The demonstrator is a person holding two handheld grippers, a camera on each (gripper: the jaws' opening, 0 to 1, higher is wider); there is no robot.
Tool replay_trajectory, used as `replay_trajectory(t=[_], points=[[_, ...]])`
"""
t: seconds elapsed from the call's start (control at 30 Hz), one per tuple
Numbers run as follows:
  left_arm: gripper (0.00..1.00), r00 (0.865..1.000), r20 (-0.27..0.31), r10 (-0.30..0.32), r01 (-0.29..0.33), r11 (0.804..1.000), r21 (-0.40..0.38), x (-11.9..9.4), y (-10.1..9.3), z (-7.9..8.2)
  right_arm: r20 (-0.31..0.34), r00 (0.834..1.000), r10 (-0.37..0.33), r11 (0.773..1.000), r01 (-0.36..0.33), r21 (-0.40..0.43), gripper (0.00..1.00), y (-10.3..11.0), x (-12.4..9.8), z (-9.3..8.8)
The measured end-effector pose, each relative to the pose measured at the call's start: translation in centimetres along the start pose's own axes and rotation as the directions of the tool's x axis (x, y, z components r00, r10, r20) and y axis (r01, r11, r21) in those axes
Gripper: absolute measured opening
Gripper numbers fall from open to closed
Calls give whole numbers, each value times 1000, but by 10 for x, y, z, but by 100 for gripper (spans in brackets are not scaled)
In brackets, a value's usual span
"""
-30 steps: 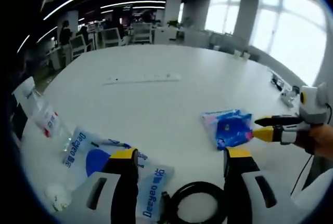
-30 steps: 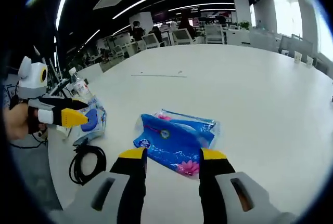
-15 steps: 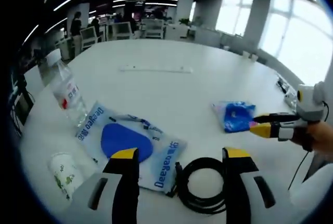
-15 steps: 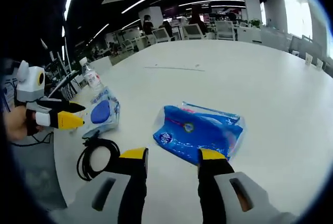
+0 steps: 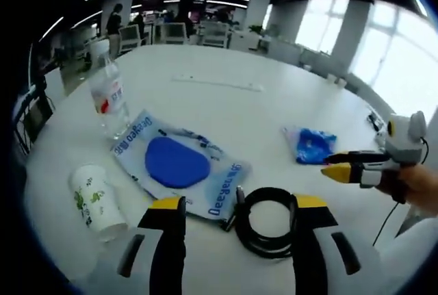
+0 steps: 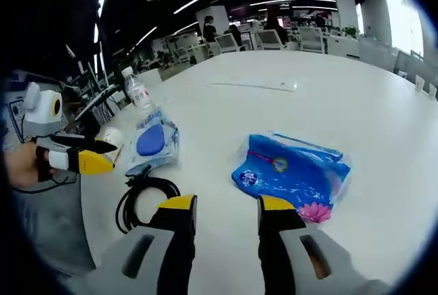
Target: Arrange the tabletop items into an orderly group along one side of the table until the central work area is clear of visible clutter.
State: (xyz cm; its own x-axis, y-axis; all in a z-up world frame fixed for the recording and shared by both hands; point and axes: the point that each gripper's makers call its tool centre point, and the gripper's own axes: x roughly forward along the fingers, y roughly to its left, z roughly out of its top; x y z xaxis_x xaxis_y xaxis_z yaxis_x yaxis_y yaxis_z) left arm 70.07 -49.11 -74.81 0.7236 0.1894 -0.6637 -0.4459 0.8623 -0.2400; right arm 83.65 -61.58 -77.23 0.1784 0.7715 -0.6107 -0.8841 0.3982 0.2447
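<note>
In the left gripper view, the left gripper (image 5: 233,206) is held low over the white table (image 5: 205,110) w/ jaws apart and nothing between them; a coiled black cable (image 5: 268,221) is seen just past the tips. Beside the cable, to its left, a clear packet w/ a blue pad inside (image 5: 179,165) is laid flat. A water bottle (image 5: 109,98) is stood upright at the packet's far-left corner, and a paper cup (image 5: 96,196) is seen tilted or on its side nearer the table edge, left of the packet. A blue tissue pack (image 5: 311,146) is laid well to the right, apart from the rest. A white strip (image 5: 217,83) is laid further back toward the table centre. The right gripper (image 5: 342,165) is seen at right, held in a hand (image 5: 410,189), tips near the tissue pack; in the right gripper view its jaws are apart, nothing clamped, w/ the tissue pack just ahead to the right and the cable ahead to the left.
</note>
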Motion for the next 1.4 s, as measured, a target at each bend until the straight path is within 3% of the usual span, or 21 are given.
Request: replay_trajectory(t=[0.37, 0.47, 0.6, 1.0, 1.4], points=[[54, 1000, 0, -1, 1, 998, -56, -8, 5, -8, -13, 998, 58, 998, -58, -38, 32, 21, 5, -2], [54, 1000, 1, -28, 28, 992, -126, -6, 3, -11, -25, 997, 66, 997, -67, -41, 32, 24, 7, -6], [54, 999, -24, -33, 31, 993, -111, -4, 1, -19, -16, 993, 119, 993, -119, -25, 32, 39, 9, -6], [53, 997, -54, -52, 45, 991, -125, 0, -8, -31, -91, 977, 193, 974, -202, -102, 39, 73, 23, -22], [52, 992, -107, -63, 44, 984, -174, 10, -16, -51, -134, 968, 214, 966, -230, -120, 42, 78, 39, -31]])
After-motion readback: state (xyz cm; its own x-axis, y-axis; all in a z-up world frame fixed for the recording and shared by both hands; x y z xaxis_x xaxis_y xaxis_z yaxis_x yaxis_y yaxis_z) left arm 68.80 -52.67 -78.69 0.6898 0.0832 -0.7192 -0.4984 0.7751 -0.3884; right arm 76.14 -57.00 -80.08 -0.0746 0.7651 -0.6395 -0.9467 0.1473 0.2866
